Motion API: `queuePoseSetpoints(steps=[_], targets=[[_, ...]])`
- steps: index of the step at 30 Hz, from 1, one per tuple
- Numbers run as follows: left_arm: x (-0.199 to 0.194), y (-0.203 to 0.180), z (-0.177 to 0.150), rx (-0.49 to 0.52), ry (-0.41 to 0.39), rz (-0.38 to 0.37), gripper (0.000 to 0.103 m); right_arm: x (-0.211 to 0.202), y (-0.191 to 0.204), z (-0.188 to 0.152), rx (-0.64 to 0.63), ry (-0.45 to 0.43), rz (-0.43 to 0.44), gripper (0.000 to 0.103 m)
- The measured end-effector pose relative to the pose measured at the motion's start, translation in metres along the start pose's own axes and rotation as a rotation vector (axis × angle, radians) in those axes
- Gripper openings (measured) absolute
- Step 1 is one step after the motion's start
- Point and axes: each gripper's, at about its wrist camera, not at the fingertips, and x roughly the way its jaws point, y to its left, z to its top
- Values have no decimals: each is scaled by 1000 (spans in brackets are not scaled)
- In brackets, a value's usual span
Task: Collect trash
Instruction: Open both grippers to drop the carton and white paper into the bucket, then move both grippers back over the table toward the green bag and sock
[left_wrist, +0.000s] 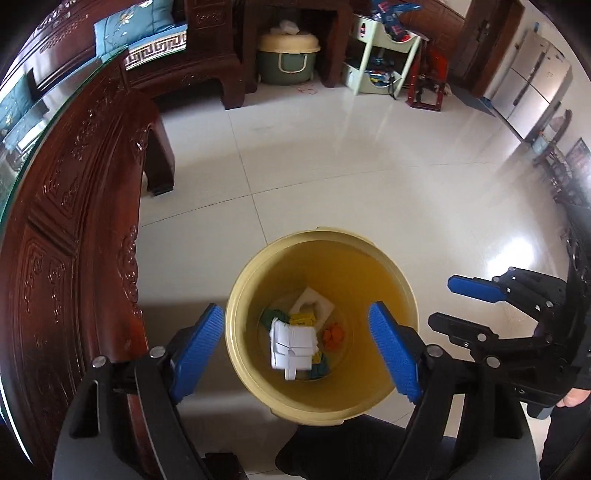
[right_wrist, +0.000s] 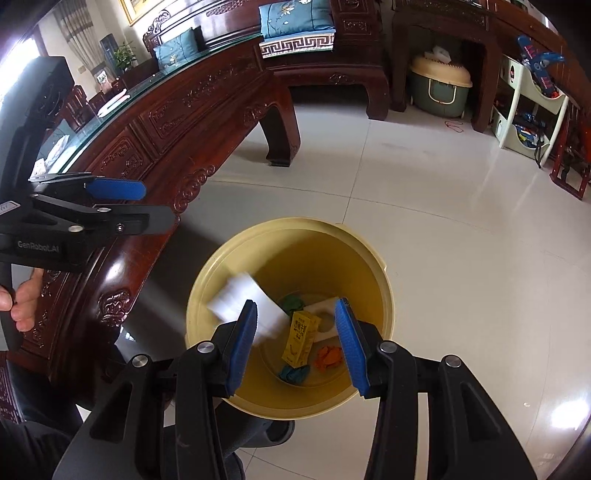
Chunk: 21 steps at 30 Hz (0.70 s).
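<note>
A carved dark-wood table (left_wrist: 74, 236) stands beside the yellow bin (left_wrist: 321, 402) on the tiled floor. Inside the bin lie a blurred white carton (left_wrist: 293, 343), a yellow carton (right_wrist: 300, 338) with unreadable print, white foam, and green and orange scraps. The left gripper (left_wrist: 299, 350) hangs spread wide above it, empty; the right gripper (right_wrist: 301, 341) is half open, also empty. Its neighbour's body reads "GenRobot.AI".

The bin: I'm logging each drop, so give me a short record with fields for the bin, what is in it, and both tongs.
bin: yellow bin, upright on the tiled floor, beside the carved table
contents: white box, yellow carton, orange scrap, green scraps, white foam piece
left tongs: open, empty, over the bin
right tongs: open, empty, over the bin
</note>
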Motion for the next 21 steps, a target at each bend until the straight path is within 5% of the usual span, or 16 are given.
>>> queuePoseSetpoints(steps=[21], targets=[[-41, 10, -15, 4, -58, -28, 81, -32, 30, 9, -53, -32, -40, 49]])
